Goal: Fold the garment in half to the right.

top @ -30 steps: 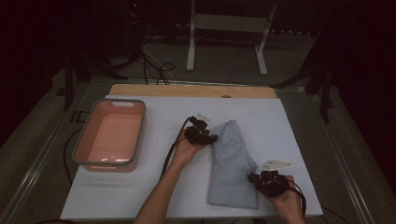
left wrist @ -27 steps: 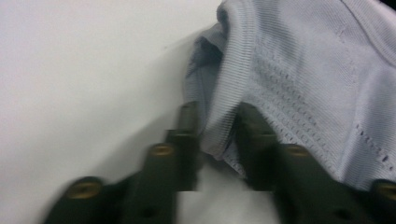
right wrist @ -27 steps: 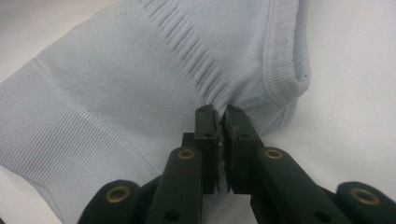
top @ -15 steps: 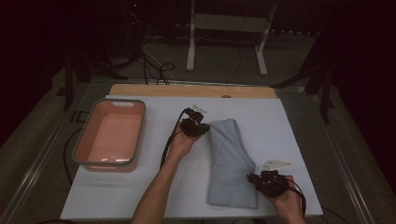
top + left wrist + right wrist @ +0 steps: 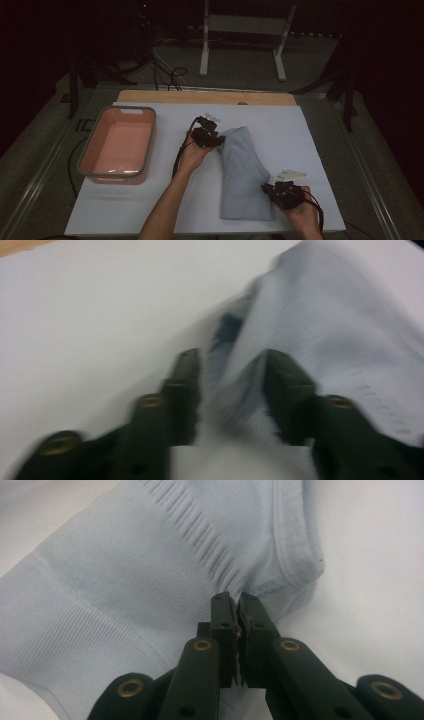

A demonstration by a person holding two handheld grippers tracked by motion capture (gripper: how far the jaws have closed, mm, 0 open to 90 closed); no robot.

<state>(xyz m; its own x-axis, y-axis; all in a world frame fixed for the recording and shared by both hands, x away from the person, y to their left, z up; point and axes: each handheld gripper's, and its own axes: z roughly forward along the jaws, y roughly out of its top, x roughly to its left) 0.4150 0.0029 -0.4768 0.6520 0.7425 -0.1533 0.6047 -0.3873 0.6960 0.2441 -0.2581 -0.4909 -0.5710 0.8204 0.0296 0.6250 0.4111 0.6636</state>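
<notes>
A pale blue ribbed garment (image 5: 245, 170) lies folded lengthwise in the middle of the white table sheet (image 5: 310, 135). My left gripper (image 5: 212, 140) is at the garment's far left edge. In the left gripper view its jaws (image 5: 230, 385) have just been opening; a fold of the cloth (image 5: 320, 330) still lies loosely between them, blurred. My right gripper (image 5: 270, 190) is at the near right edge. In the right gripper view it (image 5: 239, 610) is shut on a pinch of the cloth (image 5: 125, 580) beside the ribbed hem.
A salmon-pink basin with a grey rim (image 5: 145, 145) stands on the left of the sheet. A wooden board edge (image 5: 205, 96) runs along the far side. Cables and a white stand (image 5: 240, 45) are on the floor beyond the table.
The left hand shifted slightly toward the far left, and the garment's far end now lies flatter and straighter. The right hand stayed where it was.
</notes>
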